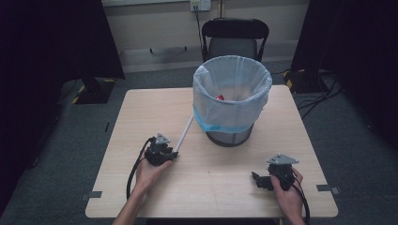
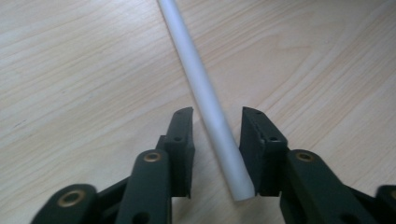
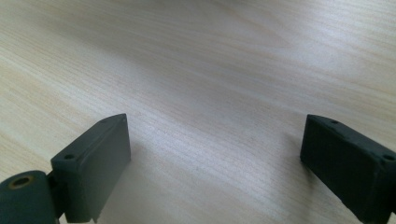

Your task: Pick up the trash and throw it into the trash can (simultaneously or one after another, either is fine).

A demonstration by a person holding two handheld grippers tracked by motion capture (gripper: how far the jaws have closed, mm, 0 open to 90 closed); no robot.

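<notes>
Because your left gripper (image 2: 216,135) sits at the very near end of the white tube (image 2: 205,98), with the jaws standing either side of it and a gap showing on one side at least, you have little length to bite on. Not yet clenched, as far as I can judge: the right-hand pad looks close to or touching the tube, the other stands off. If you close from here, the round tube may roll or squirt out forward. If you lift by the end alone, the long free part may droop and swing. The far end of the tube (image 1: 184,132) lies just beside the waste bin (image 1: 232,101), so a careless swing could knock its white liner or nudge the bin.

Your right gripper (image 3: 212,163) is spread wide and grasps nothing, hovering low over bare wood; in the high view the right gripper (image 1: 263,180) is near the bin on the side toward you, well apart from the tube.

You work on a pale wooden table (image 1: 211,187), smooth-grained, which would let the tube slide easily. Beyond the bin stands a black chair (image 1: 234,35) against a light wall, with dark curtains either side, grey carpet and cables on the floor. Something red lies inside the bin; what it is I cannot tell.
</notes>
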